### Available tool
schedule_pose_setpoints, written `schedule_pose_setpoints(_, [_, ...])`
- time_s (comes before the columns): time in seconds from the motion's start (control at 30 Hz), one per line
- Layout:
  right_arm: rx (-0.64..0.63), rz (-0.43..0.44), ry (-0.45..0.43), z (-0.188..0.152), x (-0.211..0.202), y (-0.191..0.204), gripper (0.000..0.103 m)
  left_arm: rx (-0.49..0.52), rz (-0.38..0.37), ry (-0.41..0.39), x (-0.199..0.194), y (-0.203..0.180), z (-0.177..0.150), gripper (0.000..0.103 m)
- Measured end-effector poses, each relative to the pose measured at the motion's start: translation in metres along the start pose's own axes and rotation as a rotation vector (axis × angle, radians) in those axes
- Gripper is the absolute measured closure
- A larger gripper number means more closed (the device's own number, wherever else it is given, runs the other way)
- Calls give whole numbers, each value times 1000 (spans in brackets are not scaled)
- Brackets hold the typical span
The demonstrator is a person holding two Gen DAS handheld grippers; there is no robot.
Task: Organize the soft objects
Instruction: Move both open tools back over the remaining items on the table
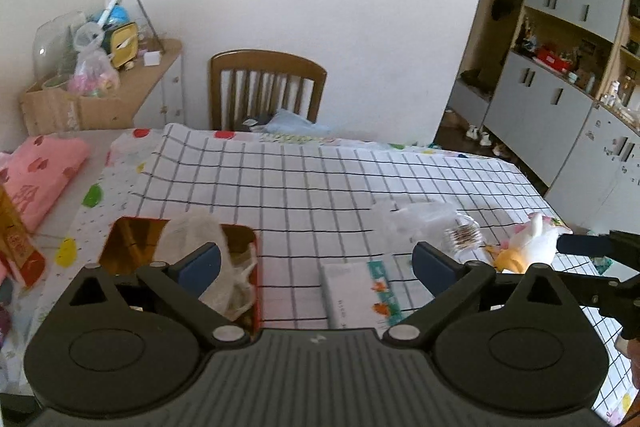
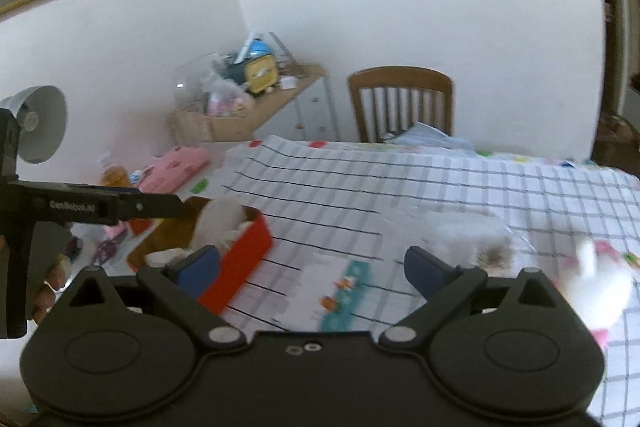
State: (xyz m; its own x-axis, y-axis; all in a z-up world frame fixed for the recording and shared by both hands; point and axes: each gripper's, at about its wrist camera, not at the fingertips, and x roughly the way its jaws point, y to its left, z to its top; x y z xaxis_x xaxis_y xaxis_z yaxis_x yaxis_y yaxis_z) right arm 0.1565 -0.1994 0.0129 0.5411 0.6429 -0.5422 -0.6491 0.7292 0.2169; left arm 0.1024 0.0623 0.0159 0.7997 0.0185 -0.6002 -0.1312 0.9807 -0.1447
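1. The plush toy [image 1: 528, 245] lies on the checked surface [image 1: 304, 187] near its right edge, just beside a clear plastic bag [image 1: 420, 219].
2. A red tin [image 1: 240, 267] at the left already holds a bagged item.
3. Left gripper [image 1: 316, 263] and right gripper [image 2: 312, 267] both have fingers wide apart, holding nothing.
4. I would approach the toy from above and pinch its body, not a limb.
5. The surface's middle is open; the edge by the toy leaves little room.
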Motion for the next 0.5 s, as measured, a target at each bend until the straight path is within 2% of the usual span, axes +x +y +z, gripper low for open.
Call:
schedule_pose_setpoints(0.3, [33, -122, 7, -26, -19, -43, 3, 116, -67, -28, 33, -51, -2, 0])
schedule_pose_setpoints(0.5, [67, -197, 13, -41, -25, -76, 3, 156, -104, 4, 65, -89, -8, 0])
